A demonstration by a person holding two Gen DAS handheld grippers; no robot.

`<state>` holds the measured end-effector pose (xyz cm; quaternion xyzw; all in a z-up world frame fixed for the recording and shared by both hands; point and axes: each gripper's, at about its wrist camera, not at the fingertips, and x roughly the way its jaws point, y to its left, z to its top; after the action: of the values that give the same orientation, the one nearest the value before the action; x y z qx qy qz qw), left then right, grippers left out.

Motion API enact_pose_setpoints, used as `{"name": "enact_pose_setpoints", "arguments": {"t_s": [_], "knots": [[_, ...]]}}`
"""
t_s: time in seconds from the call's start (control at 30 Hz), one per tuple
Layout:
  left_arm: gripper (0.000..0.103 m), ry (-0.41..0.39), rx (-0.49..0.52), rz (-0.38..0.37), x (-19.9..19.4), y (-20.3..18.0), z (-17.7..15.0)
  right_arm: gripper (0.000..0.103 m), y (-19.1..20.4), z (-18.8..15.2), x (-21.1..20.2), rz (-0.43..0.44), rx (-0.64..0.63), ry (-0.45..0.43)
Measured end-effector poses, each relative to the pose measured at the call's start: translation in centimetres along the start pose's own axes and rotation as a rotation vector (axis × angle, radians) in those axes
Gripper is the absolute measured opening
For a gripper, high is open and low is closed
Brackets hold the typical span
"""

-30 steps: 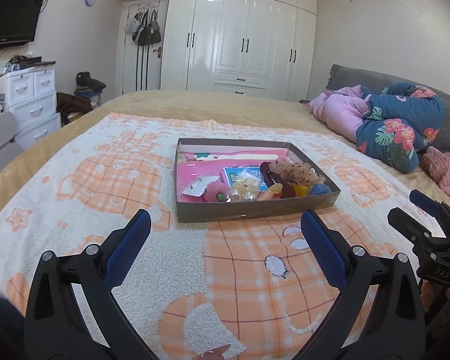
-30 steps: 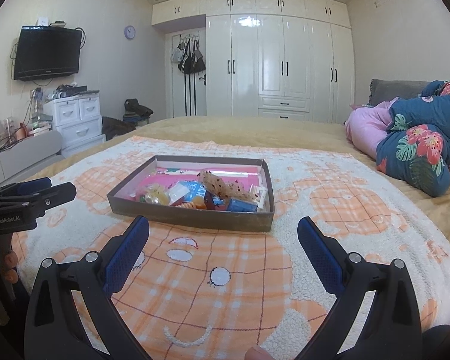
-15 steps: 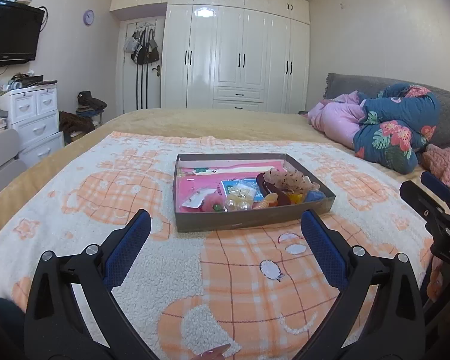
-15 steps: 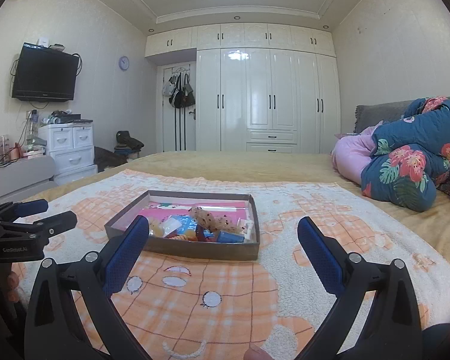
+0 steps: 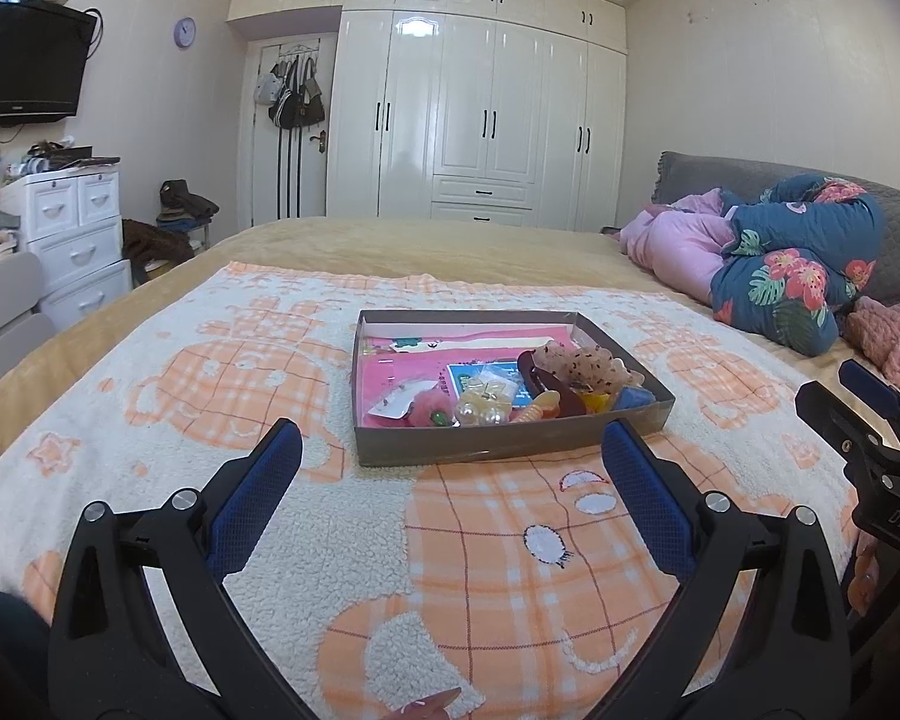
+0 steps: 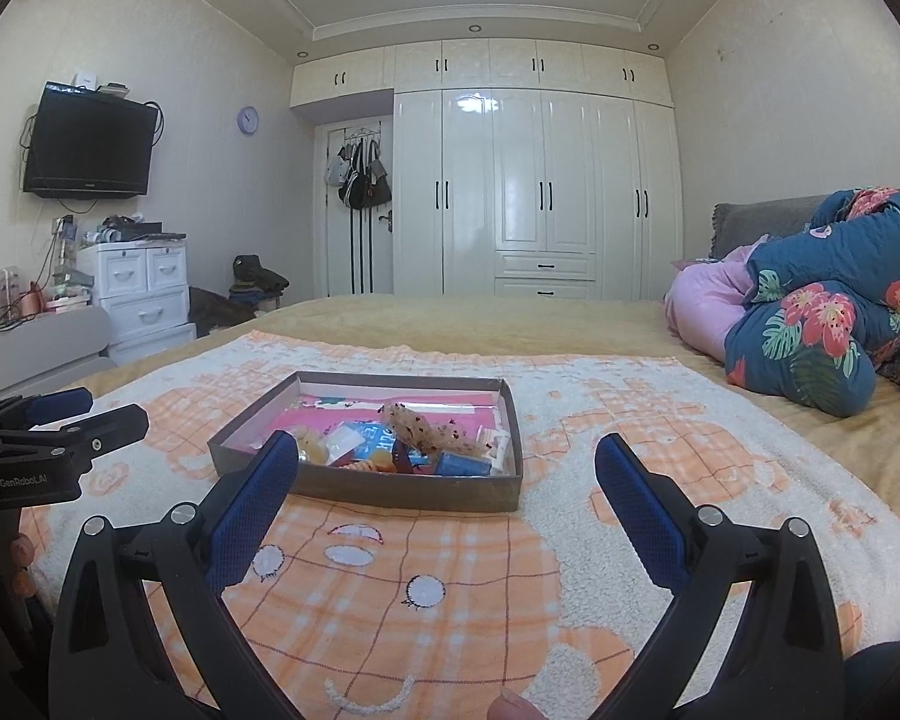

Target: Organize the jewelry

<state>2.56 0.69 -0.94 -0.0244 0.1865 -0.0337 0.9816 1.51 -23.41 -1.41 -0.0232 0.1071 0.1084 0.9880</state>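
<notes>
Both grippers hang wide open and empty above the blanket (image 5: 150,408), left gripper (image 5: 450,468) and right gripper (image 6: 447,480), short of the near wall of the tray (image 5: 510,447). That tray sits mid-blanket, and the jewelry pile (image 5: 510,399) is heaped toward its near right corner. I judge the risk is the tangle: my broad pads (image 6: 252,510) could snag two pieces together, or shove the light tray across the soft fleece.

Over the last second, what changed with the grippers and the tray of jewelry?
Both cameras tilted upward, most clearly the right one. The left gripper and right gripper stayed open and empty. The tray and its contents lie unmoved on the blanket.
</notes>
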Motion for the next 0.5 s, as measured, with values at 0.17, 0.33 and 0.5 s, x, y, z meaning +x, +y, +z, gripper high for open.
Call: {"name": "enact_pose_setpoints", "arguments": {"t_s": [0.17, 0.33, 0.5], "knots": [[0.092, -0.002, 0.001, 0.0, 0.01, -0.01, -0.06, 0.097, 0.0, -0.05, 0.0, 0.001, 0.002, 0.003], [0.092, 0.0, 0.0, 0.0, 0.01, -0.01, -0.06, 0.097, 0.0, -0.07, 0.03, 0.0, 0.002, 0.006], [0.092, -0.001, 0.001, 0.001, 0.0, -0.02, -0.07, 0.097, 0.03, -0.09, 0.06, 0.001, 0.002, 0.006]]}}
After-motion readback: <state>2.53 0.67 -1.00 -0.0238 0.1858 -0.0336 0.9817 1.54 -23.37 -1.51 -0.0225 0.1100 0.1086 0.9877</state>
